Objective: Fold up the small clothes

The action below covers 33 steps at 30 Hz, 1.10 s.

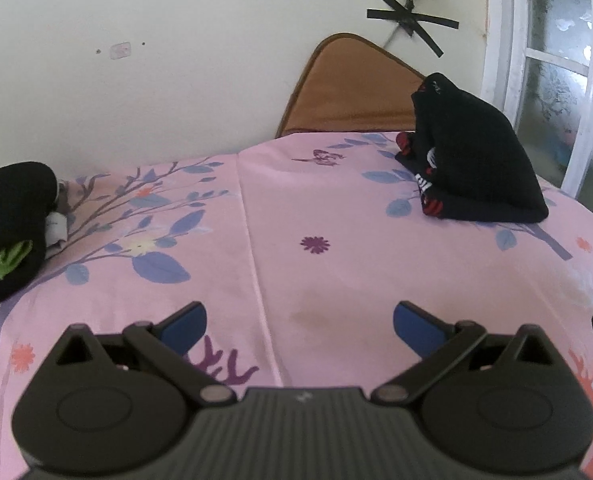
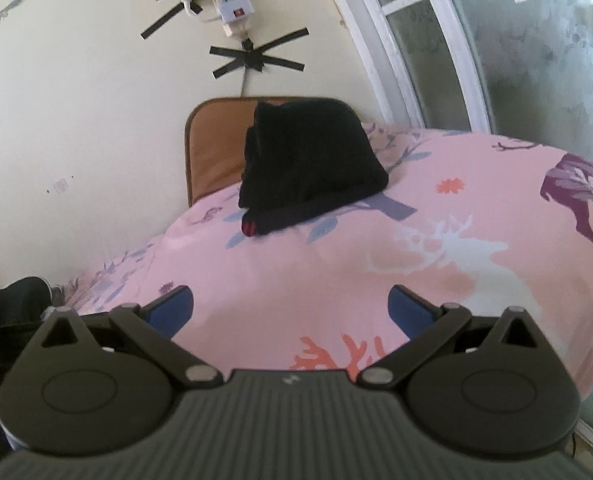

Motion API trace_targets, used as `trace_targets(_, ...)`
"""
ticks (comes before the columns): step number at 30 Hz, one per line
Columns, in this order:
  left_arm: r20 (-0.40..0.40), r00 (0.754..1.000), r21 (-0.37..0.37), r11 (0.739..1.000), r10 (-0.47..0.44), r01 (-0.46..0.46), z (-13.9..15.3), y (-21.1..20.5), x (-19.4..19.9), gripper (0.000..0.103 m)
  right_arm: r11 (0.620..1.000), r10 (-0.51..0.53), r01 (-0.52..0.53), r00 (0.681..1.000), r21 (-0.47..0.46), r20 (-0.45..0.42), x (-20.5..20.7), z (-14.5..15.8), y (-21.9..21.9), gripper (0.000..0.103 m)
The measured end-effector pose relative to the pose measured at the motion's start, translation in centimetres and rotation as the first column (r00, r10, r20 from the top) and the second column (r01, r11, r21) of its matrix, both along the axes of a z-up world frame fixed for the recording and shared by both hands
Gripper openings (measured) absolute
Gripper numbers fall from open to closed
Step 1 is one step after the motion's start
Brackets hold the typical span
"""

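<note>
A folded black garment (image 1: 472, 160) with red and white print lies in a stack at the far right of the pink floral bed sheet (image 1: 304, 208). In the right wrist view the same black stack (image 2: 312, 164) sits ahead near the bed's far edge. A second pile of dark clothes (image 1: 8, 220), with a green piece showing, lies at the left edge. My left gripper (image 1: 299, 322) hovers low over the bare sheet, open and holding nothing. My right gripper (image 2: 290, 308) is likewise open and empty, well short of the black stack.
A brown cushion (image 1: 348, 88) leans on the cream wall behind the bed. A white-framed frosted window (image 2: 496, 40) runs along the right. A power strip (image 2: 232, 4) and black tape crosses are on the wall. The bed edge drops off at the right (image 2: 576, 368).
</note>
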<state>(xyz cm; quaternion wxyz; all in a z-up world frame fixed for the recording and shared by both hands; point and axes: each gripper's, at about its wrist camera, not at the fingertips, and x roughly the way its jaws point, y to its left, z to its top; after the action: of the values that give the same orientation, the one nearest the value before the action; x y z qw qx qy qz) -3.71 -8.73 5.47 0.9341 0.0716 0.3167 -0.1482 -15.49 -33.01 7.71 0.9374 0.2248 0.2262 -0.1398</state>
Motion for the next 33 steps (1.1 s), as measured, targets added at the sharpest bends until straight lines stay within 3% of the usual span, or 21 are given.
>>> trace_targets(14, 0.020, 0.999, 0.034, 0.999, -0.025, 0.024, 0.3, -0.4, -1.2, 0.103, 1.000, 0.009, -0.009, 1.000, 0.014, 0.001, -0.2, 0.0, 0.3, 0.103)
trace_targets(22, -0.001, 1.000, 0.114, 0.993, 0.008, -0.007, 0.0, -0.9, -1.4, 0.103, 1.000, 0.007, -0.007, 1.000, 0.019, 0.005, -0.3, 0.1, 0.3, 0.103)
trace_targets(33, -0.040, 0.999, 0.104, 0.994, -0.010, 0.014, -0.2, -1.1, -1.6, 0.103, 1.000, 0.007, -0.007, 1.000, 0.026, 0.010, -0.5, 0.1, 0.2, 0.103)
